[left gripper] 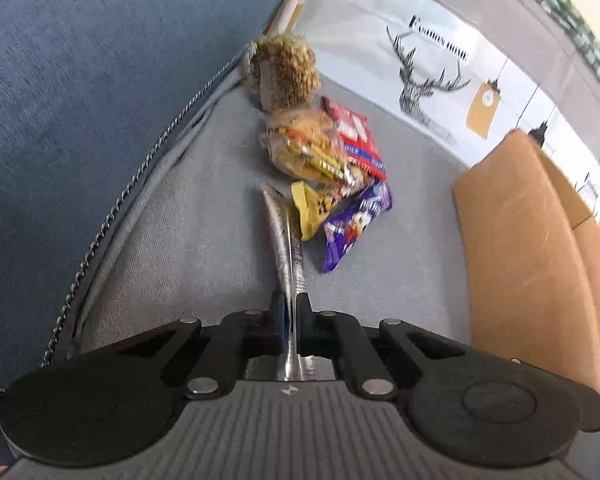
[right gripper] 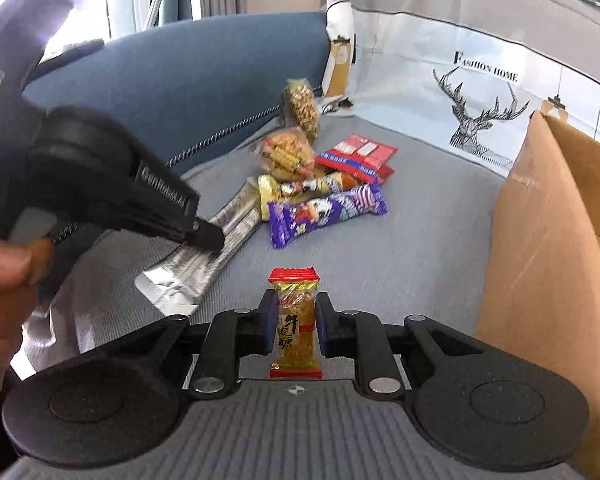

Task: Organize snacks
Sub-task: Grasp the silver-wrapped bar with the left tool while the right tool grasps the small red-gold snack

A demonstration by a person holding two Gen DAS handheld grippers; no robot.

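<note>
Pads of the left gripper [left gripper: 289, 312] clenched flat on a silver foil packet [left gripper: 285, 240], its thin edge seen end-on from the left wrist, long axis running straight out from the jaws toward the far pile. From the right wrist, same left gripper [right gripper: 214, 236] seen biting the silver foil packet [right gripper: 204, 256] across its middle, packet lying slantwise from near-left to far-right on the grey cushion [right gripper: 400, 264].

Right gripper [right gripper: 297, 326] closed on a gold-wrapped candy [right gripper: 296, 320] with red crimped ends, held by its two long sides, long axis pointing away along the fingers, near end by the palm and far end poking out past the tips.

Beyond both, loose snacks heaped mid-cushion: purple packet [right gripper: 324, 212] nearest, yellow wrapper [right gripper: 272, 190] touching it, red-and-white packets [right gripper: 358, 156] behind, clear bag of sweets [right gripper: 286, 152] and tall bag of nuts [right gripper: 302, 106] farthest, against the blue backrest [right gripper: 180, 80].

Cardboard box [right gripper: 540, 260] standing at the right edge, open top, wall upright beside the cushion. Probably the destination, though not certain. Lies right of both held items; right gripper clearly nearer, with little cushion between candy and box wall. Left gripper on the far side of the pile from it, so a longer crossing. Likely need: lifting above the rim first, and turning the long foil packet so it goes in lengthwise.
</note>
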